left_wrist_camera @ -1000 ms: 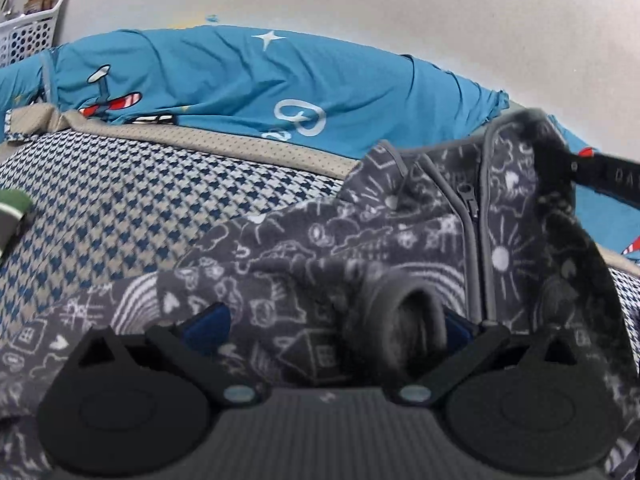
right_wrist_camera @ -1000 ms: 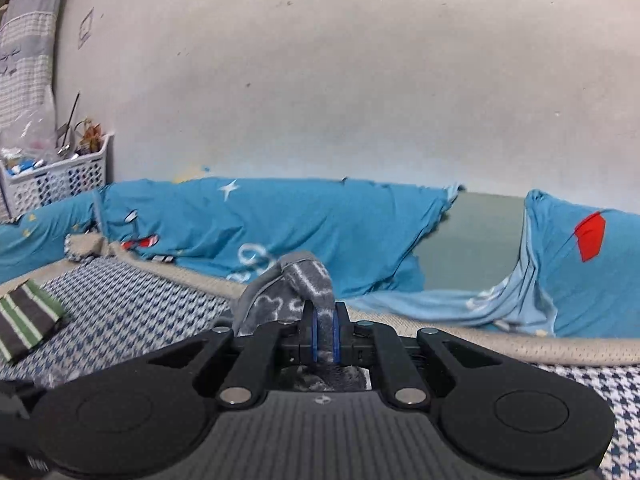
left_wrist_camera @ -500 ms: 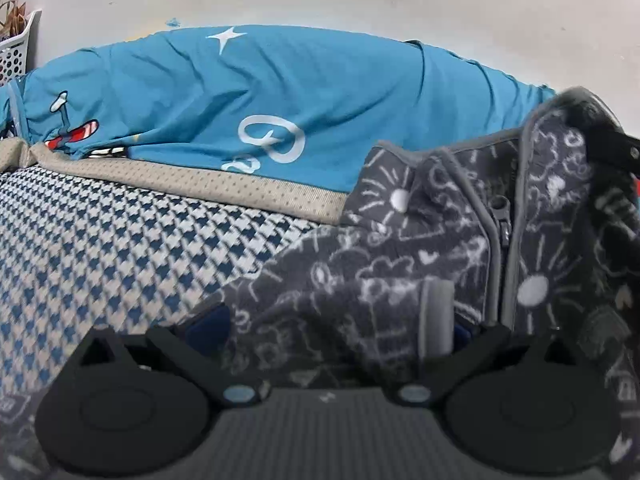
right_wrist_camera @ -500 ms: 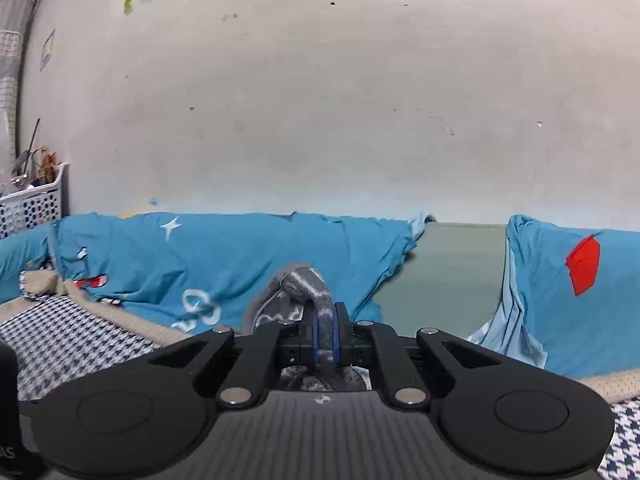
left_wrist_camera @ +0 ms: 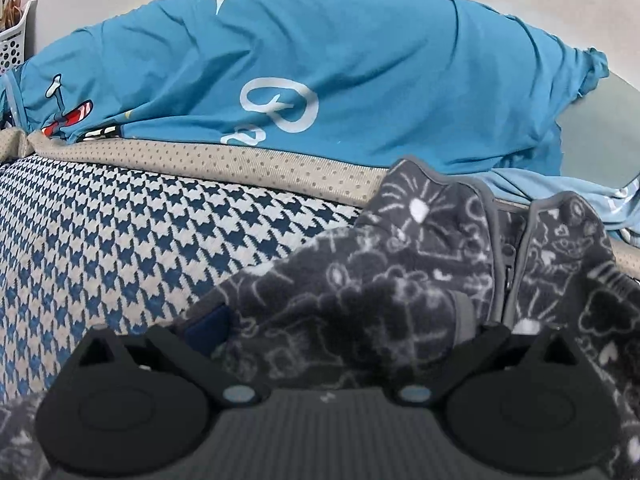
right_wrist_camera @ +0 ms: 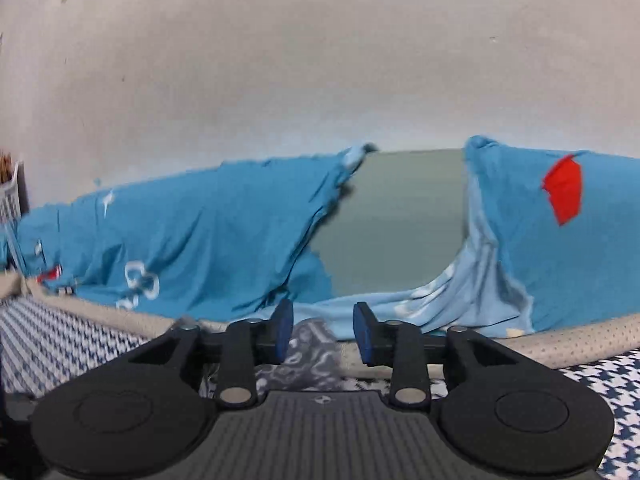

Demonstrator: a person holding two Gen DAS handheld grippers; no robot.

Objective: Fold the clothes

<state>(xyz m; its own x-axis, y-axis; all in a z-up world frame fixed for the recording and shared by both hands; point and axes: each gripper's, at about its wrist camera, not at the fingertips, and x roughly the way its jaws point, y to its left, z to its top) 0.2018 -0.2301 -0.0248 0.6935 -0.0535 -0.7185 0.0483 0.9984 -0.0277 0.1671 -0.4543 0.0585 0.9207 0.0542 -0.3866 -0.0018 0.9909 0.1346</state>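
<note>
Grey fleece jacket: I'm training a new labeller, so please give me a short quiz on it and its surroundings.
1. True or false: the right hand-held gripper is clamped shut on the grey fleece jacket.
2. The jacket lies on: A) a houndstooth cover; B) a wooden floor; C) a glass table.
3. Short answer: in the right wrist view, what colour is the patch on the blue bedding?

Key
1. False: its jaws have just been opening and stand apart. A fold of the jacket sits low between them, unpressed.
2. A
3. Red
</note>
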